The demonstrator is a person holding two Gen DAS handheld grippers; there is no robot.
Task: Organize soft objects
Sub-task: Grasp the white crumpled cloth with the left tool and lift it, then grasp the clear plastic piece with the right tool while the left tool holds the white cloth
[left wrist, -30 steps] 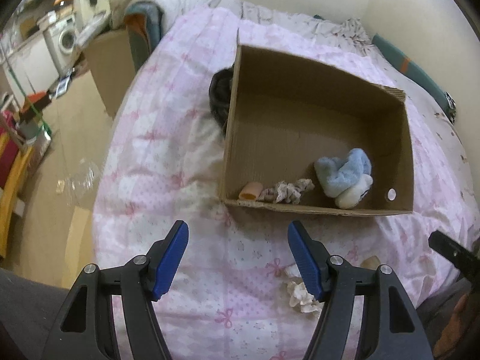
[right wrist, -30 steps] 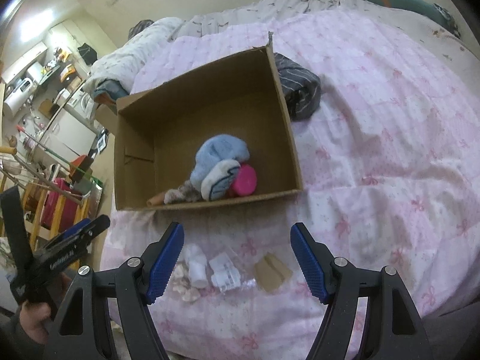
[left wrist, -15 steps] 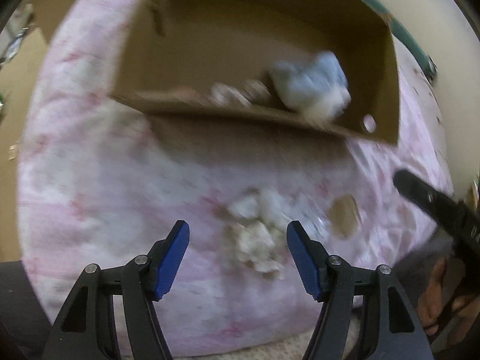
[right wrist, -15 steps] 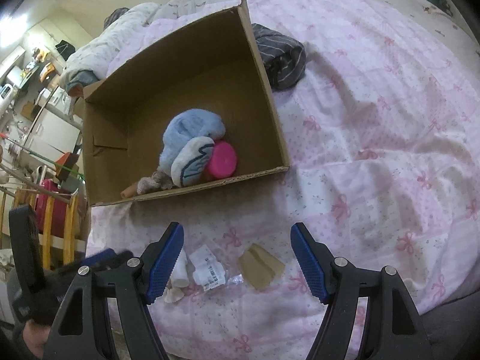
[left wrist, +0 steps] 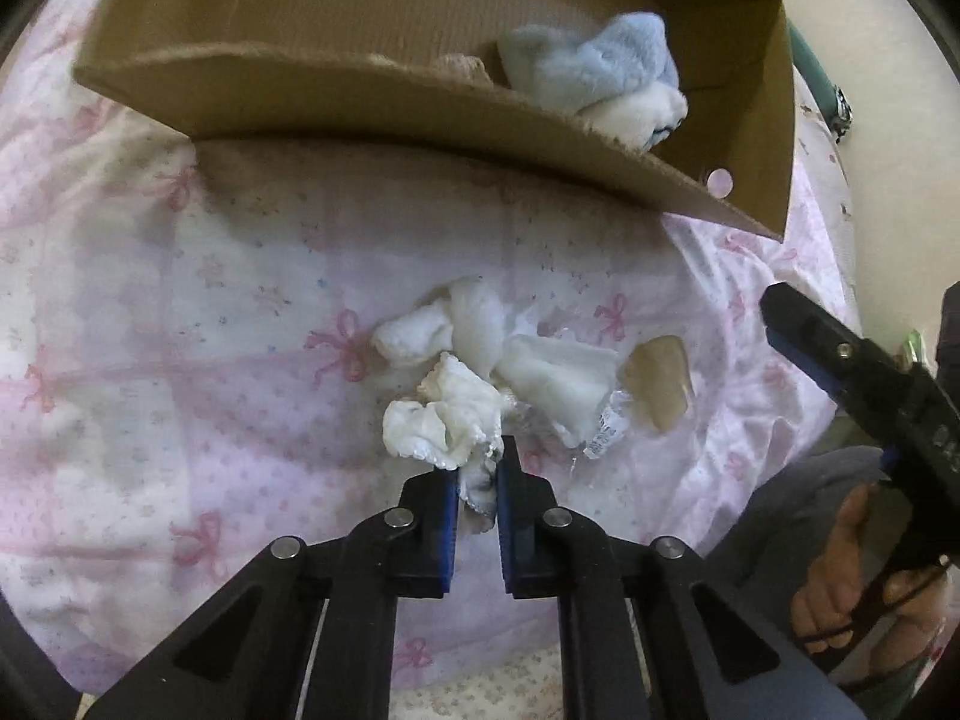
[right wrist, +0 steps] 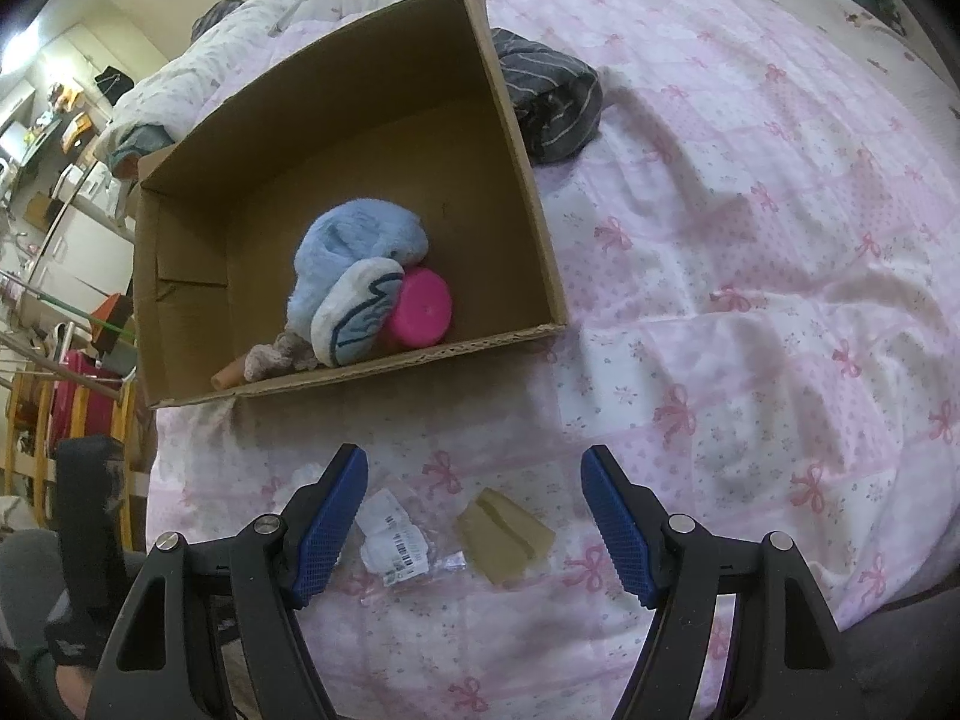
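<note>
Now left gripper jaws are pinching white frilly cloth on the bed; right gripper jaws are hanging wide open, holding nothing, above tan pad.

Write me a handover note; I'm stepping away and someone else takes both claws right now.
Left claw: shut on the white lace cloth at the bed's near edge.
Right claw: open, holding nothing, above the tan piece.
Done: blue plush, pink disc and a small rag lie in the box.
Left: lift the cloth into the box, then the white bundles and tan piece.
</note>
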